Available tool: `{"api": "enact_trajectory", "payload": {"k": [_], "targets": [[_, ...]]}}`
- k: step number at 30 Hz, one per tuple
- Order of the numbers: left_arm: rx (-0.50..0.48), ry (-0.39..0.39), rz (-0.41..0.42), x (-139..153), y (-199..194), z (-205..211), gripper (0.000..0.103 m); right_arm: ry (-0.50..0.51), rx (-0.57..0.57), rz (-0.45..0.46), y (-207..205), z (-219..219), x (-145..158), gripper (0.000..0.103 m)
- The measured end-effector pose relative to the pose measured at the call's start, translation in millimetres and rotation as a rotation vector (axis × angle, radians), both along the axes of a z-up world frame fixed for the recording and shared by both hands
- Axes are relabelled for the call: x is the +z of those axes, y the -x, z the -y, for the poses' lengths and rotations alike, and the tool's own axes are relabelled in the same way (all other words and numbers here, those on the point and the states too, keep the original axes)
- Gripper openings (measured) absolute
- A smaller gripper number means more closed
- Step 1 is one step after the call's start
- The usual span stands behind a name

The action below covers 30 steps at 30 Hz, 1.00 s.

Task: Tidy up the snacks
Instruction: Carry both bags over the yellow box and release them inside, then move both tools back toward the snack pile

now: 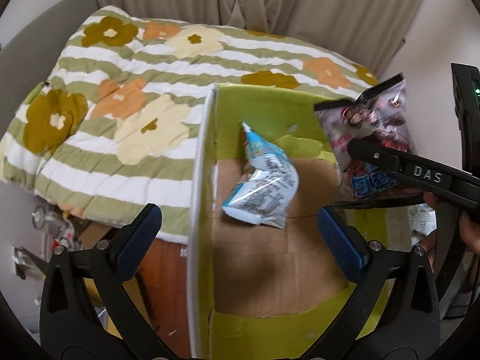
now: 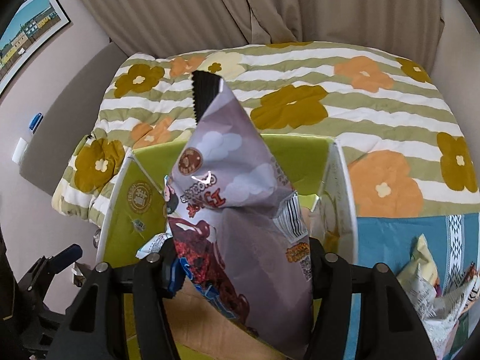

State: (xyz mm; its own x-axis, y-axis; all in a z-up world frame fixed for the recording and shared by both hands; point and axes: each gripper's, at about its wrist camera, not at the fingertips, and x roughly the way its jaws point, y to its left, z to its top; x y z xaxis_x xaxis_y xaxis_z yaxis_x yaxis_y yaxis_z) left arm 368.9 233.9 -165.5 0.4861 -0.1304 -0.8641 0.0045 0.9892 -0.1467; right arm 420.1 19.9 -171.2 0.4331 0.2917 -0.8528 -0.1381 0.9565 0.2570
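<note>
1. Left gripper (image 1: 238, 234): jaws spread wide, nothing between the blue pads (image 1: 340, 241); it hangs over the near part of the green cardboard box (image 1: 270, 114), one finger outside the box's white left wall, the other inside.
2. Right gripper (image 2: 240, 265): jaws clamped on the lower end of a grey chocolate snack bag (image 2: 237, 198), which stands up from the fingers above the box's open top. Seen from the left wrist, the same bag (image 1: 375, 126) sits at the box's right rim, pinched by the black finger marked "DAS".
3. Inside the box: a blue-and-white snack packet (image 1: 264, 186) lies crumpled on the brown cardboard floor, towards the far wall, free of both grippers.
4. Right of the box: a blue patterned cloth (image 2: 399, 240) with more snack packets (image 2: 435, 288) piled on it.
5. Behind and to both sides of the box: a striped floral quilt (image 2: 360, 114).
6. Beyond the quilt: beige curtains (image 1: 270, 0).
7. Far left of the box: a framed picture (image 2: 27, 39) on the wall.
</note>
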Motion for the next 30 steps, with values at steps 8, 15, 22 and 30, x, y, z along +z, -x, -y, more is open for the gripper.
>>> {"api": "enact_trajectory", "payload": {"k": [8, 15, 22, 30], "targets": [[0.008, 0.015, -0.008, -4.8, 6.6, -1.4, 0.102, 0.076, -0.020, 0.022, 14.0, 6.4, -3.7, 0.103], [-0.013, 0.014, 0.040, 12.7, 17.7, 0.3, 0.102, 0.111, -0.022, 0.045, 31.3, 6.2, 15.1, 0.103], [-0.032, -0.020, 0.123, 52.1, 39.8, 2.2, 0.102, 0.140, -0.040, 0.127, 57.5, 0.3, 55.3, 0.103], [-0.021, -0.067, 0.230, 95.4, 80.0, 13.4, 0.102, 0.176, -0.055, 0.249, 102.7, 5.0, 100.0, 0.103]]}}
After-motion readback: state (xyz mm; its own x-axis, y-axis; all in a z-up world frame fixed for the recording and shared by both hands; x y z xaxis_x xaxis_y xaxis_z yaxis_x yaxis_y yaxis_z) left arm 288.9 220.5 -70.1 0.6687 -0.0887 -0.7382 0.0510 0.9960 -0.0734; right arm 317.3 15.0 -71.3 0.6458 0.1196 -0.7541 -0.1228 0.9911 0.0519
